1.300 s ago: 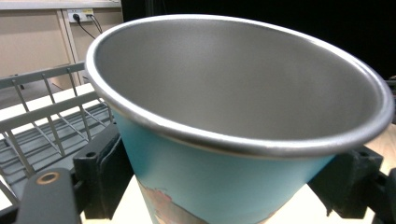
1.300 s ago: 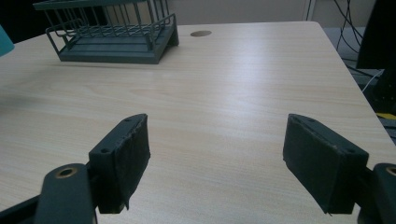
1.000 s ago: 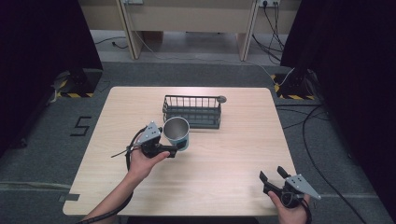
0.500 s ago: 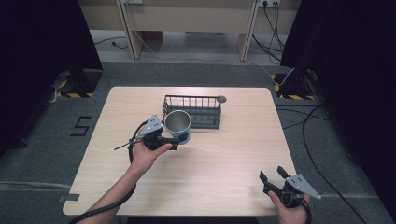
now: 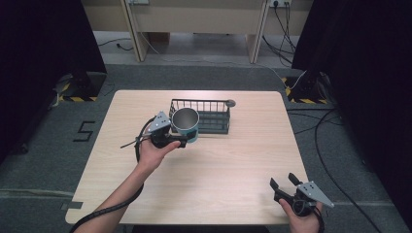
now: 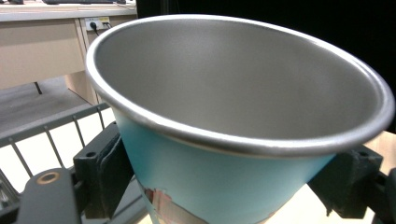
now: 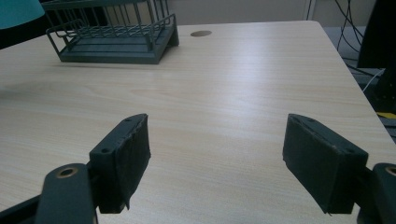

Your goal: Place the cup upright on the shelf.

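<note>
A teal metal cup with a bare steel inside hangs above the table, held by my left gripper. In the left gripper view the cup stands upright between the two black jaws, which press on its teal wall. It is right at the left front end of the dark wire basket. My right gripper rests near the table's front right corner, jaws wide apart with nothing between them.
The wire basket stands at the back middle of the light wooden table. A round cable hole lies by the basket's far right corner. Cables trail on the floor to the right.
My left gripper has carried the cup up and away from me, closer to the basket's left end. The right gripper has stayed where it was.
</note>
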### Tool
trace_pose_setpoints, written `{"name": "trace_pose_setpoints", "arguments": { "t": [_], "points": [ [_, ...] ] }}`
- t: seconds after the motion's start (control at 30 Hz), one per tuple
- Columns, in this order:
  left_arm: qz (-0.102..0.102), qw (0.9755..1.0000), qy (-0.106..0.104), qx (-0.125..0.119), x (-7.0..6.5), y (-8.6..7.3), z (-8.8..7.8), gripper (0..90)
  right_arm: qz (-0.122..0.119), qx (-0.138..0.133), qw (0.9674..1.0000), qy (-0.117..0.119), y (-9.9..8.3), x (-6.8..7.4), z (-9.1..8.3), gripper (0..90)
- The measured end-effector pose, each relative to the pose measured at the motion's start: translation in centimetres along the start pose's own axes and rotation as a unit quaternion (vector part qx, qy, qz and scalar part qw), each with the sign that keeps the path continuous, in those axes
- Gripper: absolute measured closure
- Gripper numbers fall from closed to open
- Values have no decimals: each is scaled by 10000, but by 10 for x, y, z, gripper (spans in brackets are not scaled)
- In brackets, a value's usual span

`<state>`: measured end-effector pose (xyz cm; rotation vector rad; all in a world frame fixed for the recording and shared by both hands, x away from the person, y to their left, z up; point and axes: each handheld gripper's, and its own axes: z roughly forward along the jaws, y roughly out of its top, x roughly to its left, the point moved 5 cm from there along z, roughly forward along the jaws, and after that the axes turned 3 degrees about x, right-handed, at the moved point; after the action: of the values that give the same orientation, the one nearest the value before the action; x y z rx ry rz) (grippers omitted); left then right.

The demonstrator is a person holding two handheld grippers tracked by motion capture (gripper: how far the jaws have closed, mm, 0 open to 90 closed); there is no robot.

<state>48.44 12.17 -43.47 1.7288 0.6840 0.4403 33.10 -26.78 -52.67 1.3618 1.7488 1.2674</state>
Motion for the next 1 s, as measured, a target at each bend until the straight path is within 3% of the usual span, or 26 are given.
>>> {"name": "trace_pose_setpoints", "arguments": {
  "t": [0.53, 1.0],
  "points": [
    [30, 10000, 48, -41, 9, 22, 16, 163, -11, -7, 10000, 11, 0, 0, 0, 239],
    [-73, 9996, 283, 35, 31, 34, 38, 163, -4, -14, 10000, 18, 0, 0, 0, 239]
  ]
}}
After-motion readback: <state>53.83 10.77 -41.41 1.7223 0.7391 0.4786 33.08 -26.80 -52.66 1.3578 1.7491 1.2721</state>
